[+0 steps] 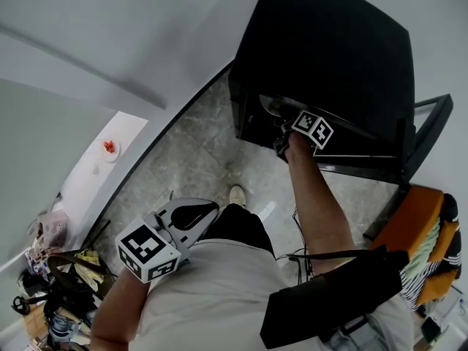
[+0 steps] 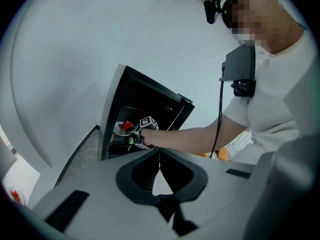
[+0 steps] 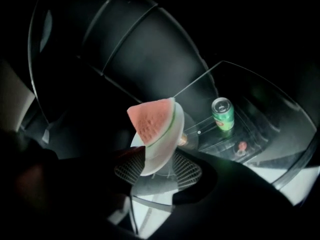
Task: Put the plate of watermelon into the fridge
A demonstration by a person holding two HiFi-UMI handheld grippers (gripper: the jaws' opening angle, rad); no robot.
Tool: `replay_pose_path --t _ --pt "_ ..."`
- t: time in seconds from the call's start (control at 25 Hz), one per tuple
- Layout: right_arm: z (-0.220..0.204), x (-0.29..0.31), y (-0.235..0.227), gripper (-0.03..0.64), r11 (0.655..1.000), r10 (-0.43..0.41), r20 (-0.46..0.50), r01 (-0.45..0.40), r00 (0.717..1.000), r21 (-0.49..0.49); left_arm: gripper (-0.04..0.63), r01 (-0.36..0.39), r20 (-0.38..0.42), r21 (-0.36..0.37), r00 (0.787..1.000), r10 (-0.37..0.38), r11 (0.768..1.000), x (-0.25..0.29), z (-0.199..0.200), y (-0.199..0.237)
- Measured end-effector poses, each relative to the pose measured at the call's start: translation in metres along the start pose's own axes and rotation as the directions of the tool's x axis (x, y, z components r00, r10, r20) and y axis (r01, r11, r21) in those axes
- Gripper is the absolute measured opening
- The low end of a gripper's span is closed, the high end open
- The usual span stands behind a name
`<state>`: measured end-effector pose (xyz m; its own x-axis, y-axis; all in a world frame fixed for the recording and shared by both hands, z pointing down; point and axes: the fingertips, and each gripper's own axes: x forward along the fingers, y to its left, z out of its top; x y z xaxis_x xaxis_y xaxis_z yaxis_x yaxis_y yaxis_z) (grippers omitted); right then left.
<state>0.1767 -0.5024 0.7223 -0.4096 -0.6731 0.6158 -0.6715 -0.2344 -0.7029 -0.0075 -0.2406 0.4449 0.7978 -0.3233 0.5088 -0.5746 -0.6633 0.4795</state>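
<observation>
Right gripper [image 3: 159,171] is reached into the open black fridge [image 1: 329,57], arm extended from the person's torso. Its jaws are seen parted, with the white plate [image 3: 165,149] standing between the two meshed pads [image 3: 189,171]. A gap is visible between the plate rim and that pad, so the plate is not pinched. A watermelon wedge [image 3: 152,121] is carried on the plate, red flesh toward the camera, green rind at the far edge. The plate is located inside the fridge, at the glass shelf [image 3: 250,91]. Whether it is seated flat on the glass cannot be told from the tilted view. A green can [image 3: 223,113] is seen lying further in and to the right, with a small red item [image 3: 242,146] near it. The same plate is also picked up in the left gripper view, at upper-shelf level just ahead of the right gripper's marker cube [image 2: 148,122]. Left gripper [image 2: 159,153] is held low beside the person's left hip, well apart from the fridge. Its jaws are closed together, tips touching, nothing between them. In the head view a white table [image 1: 91,174] is seen at far left, and an orange chair [image 1: 413,218] at right.
</observation>
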Motion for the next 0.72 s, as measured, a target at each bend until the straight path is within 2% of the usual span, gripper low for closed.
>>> replay_pose_path --t 0.28,0.44,0.72 --pt "-0.001 -0.002 0.004 0.263 0.98 -0.083 -0.04 0.074 0.996 -0.187 0.012 -0.003 -0.013 0.011 1.0 0.003 1.0 -0.004 0.004 -0.004" --pt "-0.005 -0.003 0.001 0.285 0.943 -0.148 -0.052 0.125 0.988 -0.308 0.012 0.003 -0.019 0.024 1.0 -0.003 1.0 -0.004 0.005 -0.007" --pt "-0.008 -0.007 -0.006 0.308 0.876 -0.248 -0.057 0.199 0.967 -0.438 0.012 0.002 -0.021 0.023 1.0 -0.002 1.0 -0.006 0.002 -0.009"
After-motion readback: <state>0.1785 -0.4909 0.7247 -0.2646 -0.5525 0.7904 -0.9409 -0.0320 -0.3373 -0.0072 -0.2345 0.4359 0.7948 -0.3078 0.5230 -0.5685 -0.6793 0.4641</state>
